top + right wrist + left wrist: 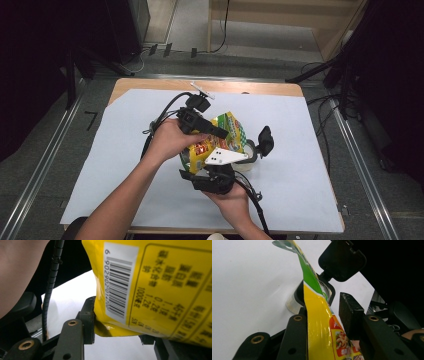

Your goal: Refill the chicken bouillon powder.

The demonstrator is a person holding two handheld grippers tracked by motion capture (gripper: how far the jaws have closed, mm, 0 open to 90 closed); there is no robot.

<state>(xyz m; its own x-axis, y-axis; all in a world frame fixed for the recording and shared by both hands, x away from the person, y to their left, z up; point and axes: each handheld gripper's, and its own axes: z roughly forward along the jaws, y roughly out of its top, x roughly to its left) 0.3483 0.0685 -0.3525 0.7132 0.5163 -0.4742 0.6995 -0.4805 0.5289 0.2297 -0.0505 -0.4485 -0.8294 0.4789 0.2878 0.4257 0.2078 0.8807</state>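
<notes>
Crowding a clear jar (248, 161) with flipped-up black lid (264, 139): snack bag (227, 132) pinched by left gripper (220, 132) and right gripper (220, 167).

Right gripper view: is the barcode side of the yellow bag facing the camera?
Yes, the yellow bag shows its white barcode panel toward the camera.

A: The high view is evenly lit from above; the sheet (300, 150) is bright, while both upper corners sink into near black.

B: Shadows under the hands are soft. In the left gripper view the sheet blows out to white, and glare streaks the bag (317, 322).

A: In the right gripper view the barcode (117, 285) is sharp, but the print to its right blurs.
</notes>
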